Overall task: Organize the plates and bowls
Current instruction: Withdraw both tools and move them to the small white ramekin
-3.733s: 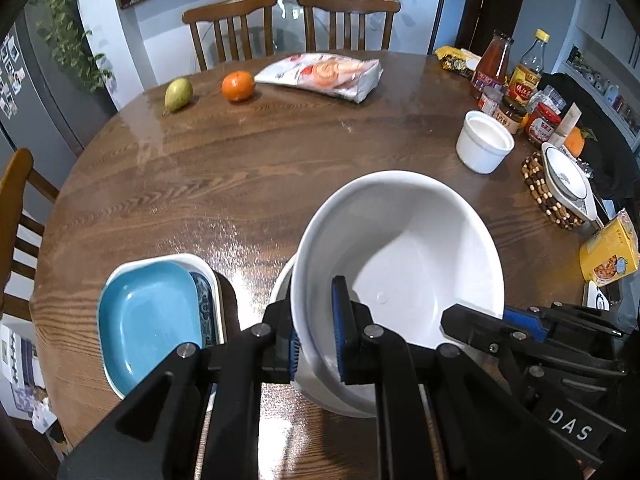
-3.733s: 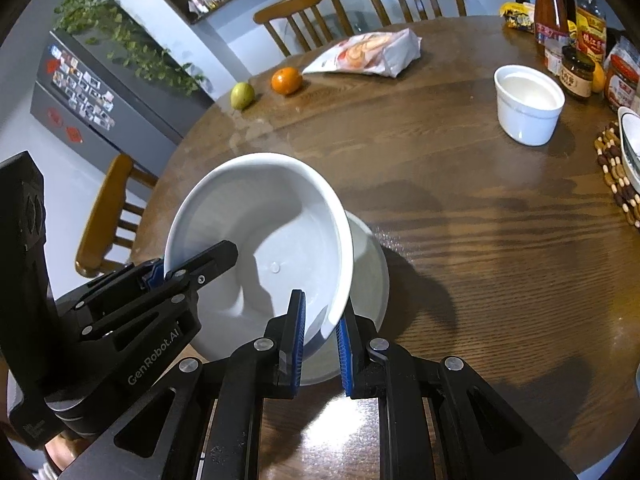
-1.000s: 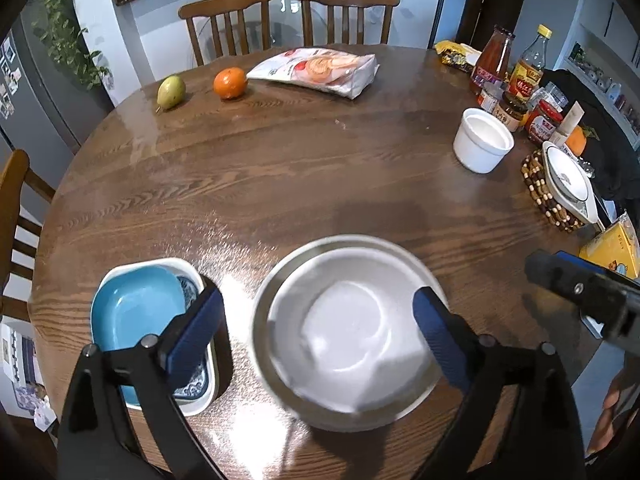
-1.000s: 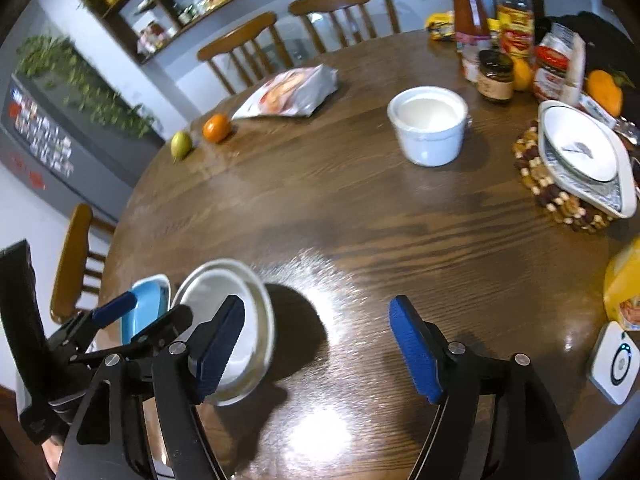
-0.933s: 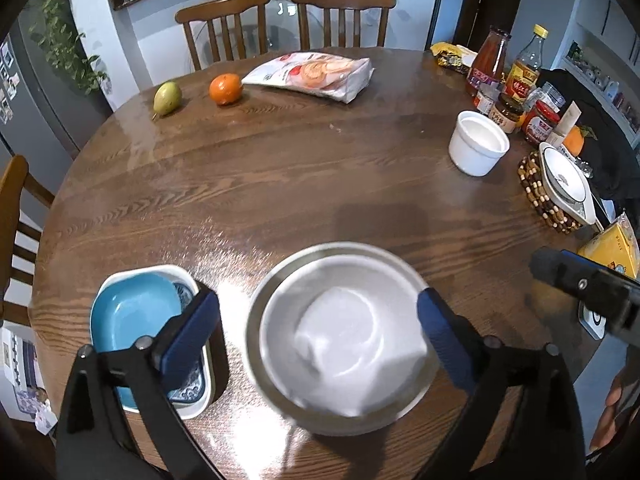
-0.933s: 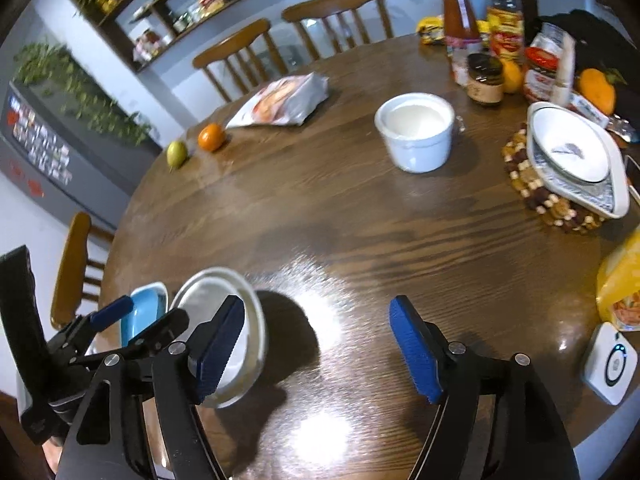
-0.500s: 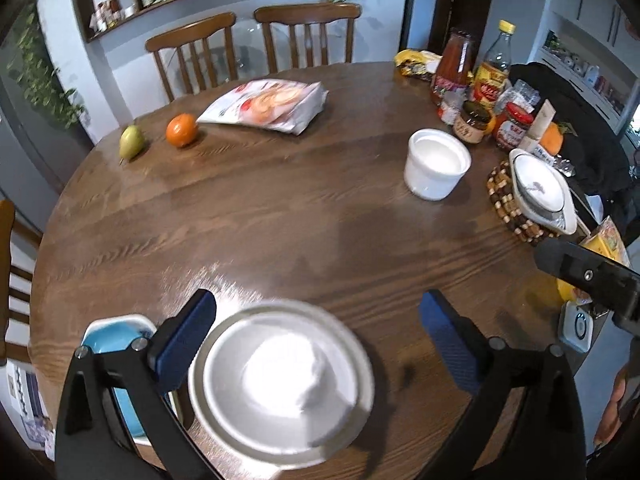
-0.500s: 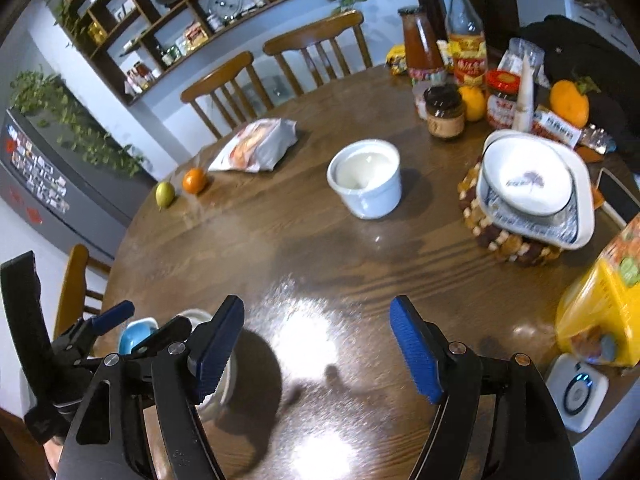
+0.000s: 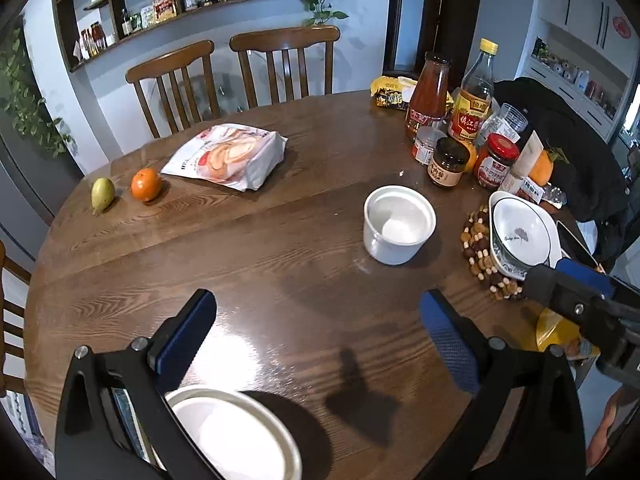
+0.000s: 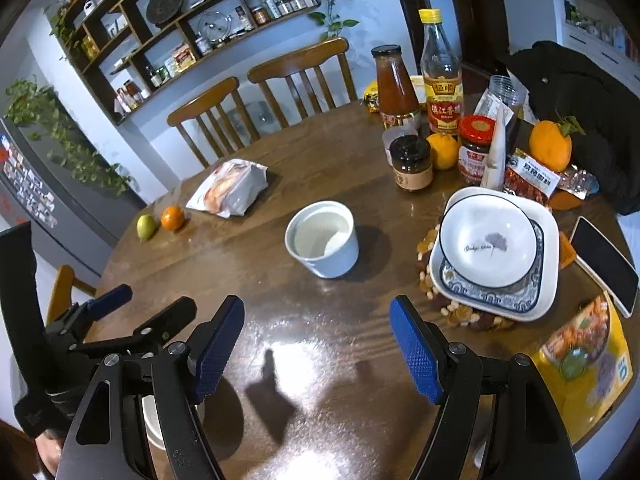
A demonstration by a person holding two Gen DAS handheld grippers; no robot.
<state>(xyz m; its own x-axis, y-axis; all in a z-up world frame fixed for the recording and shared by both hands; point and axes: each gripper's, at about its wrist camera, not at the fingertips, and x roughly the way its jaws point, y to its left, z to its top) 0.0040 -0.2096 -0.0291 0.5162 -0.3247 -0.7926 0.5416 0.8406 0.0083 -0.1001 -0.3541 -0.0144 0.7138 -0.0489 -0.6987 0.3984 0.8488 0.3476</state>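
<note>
My left gripper [image 9: 318, 320] is open and empty over bare table, above the stacked white bowls [image 9: 232, 436] at the near edge. My right gripper [image 10: 316, 328] is also open and empty. A white ramekin [image 10: 322, 244] stands just beyond it, mid-table [image 9: 399, 224]. To the right, a white bowl with a leaf print [image 10: 488, 242] rests in a square blue-patterned plate [image 10: 540, 292] on a beaded trivet [image 9: 480, 256]. The stacked bowls [image 10: 154, 424] are mostly hidden behind the right gripper's left finger.
The round wooden table [image 9: 240, 248] carries a snack bag [image 9: 228, 156], an orange [image 9: 146, 184] and a pear [image 9: 102, 194] at the far left. Bottles and jars [image 10: 440, 92] crowd the far right. A phone [image 10: 604, 264] and a yellow packet [image 10: 588, 348] lie near the right edge.
Both grippers, earlier shut on the white bowl, have let it go into the stack and risen, swinging toward the ramekin and the plate set, which now sit closer in view.
</note>
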